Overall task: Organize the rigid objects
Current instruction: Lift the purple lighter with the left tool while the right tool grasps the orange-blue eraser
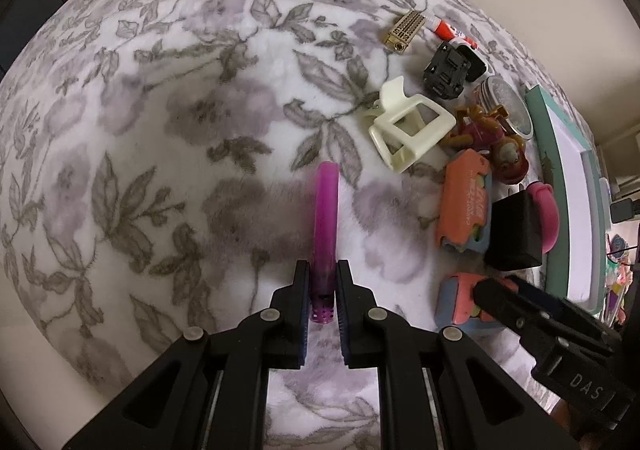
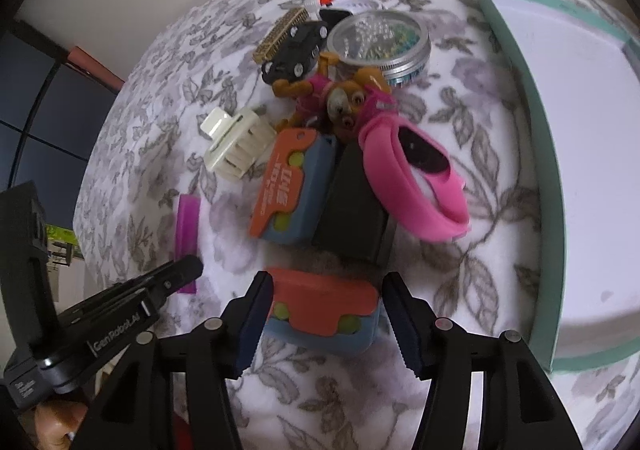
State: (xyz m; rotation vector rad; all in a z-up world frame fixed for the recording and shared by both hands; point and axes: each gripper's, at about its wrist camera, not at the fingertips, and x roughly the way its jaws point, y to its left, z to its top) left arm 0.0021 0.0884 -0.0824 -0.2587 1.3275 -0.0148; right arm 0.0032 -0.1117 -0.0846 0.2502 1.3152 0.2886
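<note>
My left gripper [image 1: 323, 267] is shut on the lower end of a translucent purple tube [image 1: 326, 218], which points away from me just above the floral blanket [image 1: 180, 130]. My right gripper [image 2: 329, 280] stands open, straddling an orange-and-blue block [image 2: 324, 314] that lies on the blanket; there is a small gap at the right pad. A second such block [image 2: 288, 186] leans against a black box [image 2: 352, 210] just beyond. The left wrist view shows the right gripper [image 1: 492, 296] over the near block [image 1: 456, 298]. The left gripper's fingers [image 2: 184, 270] and the purple tube [image 2: 188, 226] show in the right wrist view.
Clustered together lie a cream claw clip [image 2: 236, 146], black toy car [image 2: 296, 50], gold comb [image 2: 280, 36], glue tube [image 1: 448, 32], round bead tin [image 2: 380, 38], toy dog [image 2: 344, 98] and pink wristband [image 2: 416, 178]. A teal-rimmed white box [image 2: 542, 170] stands to the right.
</note>
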